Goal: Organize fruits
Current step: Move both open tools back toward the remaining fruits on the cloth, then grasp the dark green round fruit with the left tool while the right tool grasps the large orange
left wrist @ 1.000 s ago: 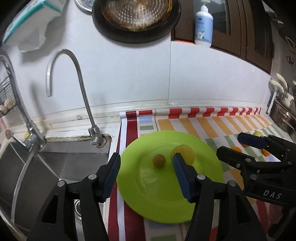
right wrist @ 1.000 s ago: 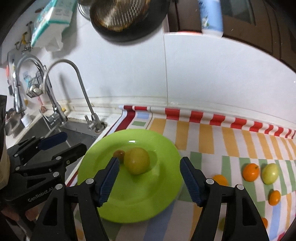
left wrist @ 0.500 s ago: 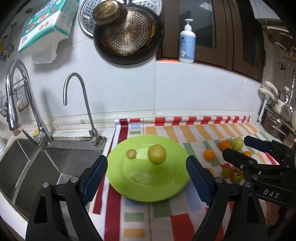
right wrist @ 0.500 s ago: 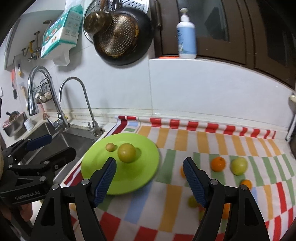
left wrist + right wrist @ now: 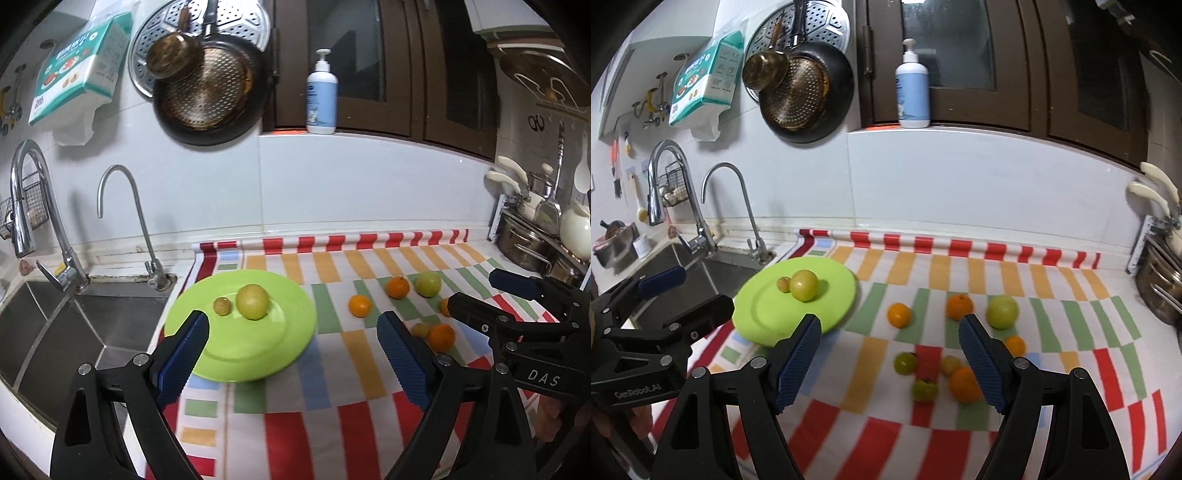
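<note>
A lime-green plate (image 5: 251, 350) (image 5: 764, 317) sits at the left end of the striped mat, beside the sink. On it lie a yellow-green fruit (image 5: 252, 301) (image 5: 803, 285) and a small brownish fruit (image 5: 222, 306) (image 5: 783, 284). Several loose fruits lie on the mat to the right: oranges (image 5: 898, 315) (image 5: 959, 306), a green fruit (image 5: 1001, 312) and small green ones (image 5: 905, 363). My left gripper (image 5: 291, 332) hangs back from the plate, jaws opening, nothing between them. Over the loose fruits, well above them, my right gripper (image 5: 889, 328) stands open and empty.
A steel sink (image 5: 55, 325) with two taps (image 5: 122, 221) lies left of the mat. Pots (image 5: 524, 243) crowd the right end of the counter. Pans (image 5: 801, 99) hang on the wall, and a soap bottle (image 5: 912, 92) stands on the ledge.
Both grippers have pulled back and up from the plate, leaving the two fruits on it. Both jaws stand wider. The loose fruits on the mat have come into view.
</note>
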Motion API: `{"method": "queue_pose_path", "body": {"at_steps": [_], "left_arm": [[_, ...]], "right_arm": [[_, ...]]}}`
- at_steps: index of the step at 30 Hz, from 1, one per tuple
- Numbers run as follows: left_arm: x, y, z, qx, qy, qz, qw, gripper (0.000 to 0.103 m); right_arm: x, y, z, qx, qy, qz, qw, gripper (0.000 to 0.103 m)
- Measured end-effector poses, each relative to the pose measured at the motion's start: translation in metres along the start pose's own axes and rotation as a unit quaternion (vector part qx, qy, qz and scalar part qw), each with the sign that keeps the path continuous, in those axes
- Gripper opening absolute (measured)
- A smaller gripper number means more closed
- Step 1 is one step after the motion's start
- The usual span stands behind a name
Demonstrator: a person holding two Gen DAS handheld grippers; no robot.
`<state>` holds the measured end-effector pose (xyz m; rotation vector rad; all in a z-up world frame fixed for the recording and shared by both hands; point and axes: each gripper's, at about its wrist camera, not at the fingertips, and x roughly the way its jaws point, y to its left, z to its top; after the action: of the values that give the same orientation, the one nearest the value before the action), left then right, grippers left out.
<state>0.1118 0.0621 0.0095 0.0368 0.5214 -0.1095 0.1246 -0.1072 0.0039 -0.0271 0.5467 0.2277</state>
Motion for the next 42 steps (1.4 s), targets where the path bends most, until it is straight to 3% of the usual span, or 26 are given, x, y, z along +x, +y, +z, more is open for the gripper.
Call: {"method": "queue_pose_path", "body": {"at_steps": [11,18,29,36,42], "left_arm": [[0.001,-0.045,-0.008,0.034,-0.012,-0.01,0.9993,0.093],[0.02,-0.06,-0.013,0.063,-0.002,-0.021,0.9978,0.093],[0.072,-0.072,-0.028,0.089,0.049,-0.057,0.9932,0.079],[0.104,-0.078,-0.036,0.103,0.081,-0.085,0.9877,0.063],[0.128,-0.087,-0.042,0.125,0.1,-0.104,0.9815,0.055]], "right_arm": [[-0.017,-0.04,-0.019,-0.002,0.002,-0.02,1.0,0.077],[-0.004,-0.055,-0.033,0.005,0.032,-0.026,0.999,0.077],[0.035,-0.07,-0.052,0.025,0.084,-0.027,0.996,0.071],[0.058,-0.074,-0.059,0.027,0.108,-0.021,0.994,0.065],[0.076,-0.08,-0.065,0.036,0.13,-0.016,0.991,0.06]]}}
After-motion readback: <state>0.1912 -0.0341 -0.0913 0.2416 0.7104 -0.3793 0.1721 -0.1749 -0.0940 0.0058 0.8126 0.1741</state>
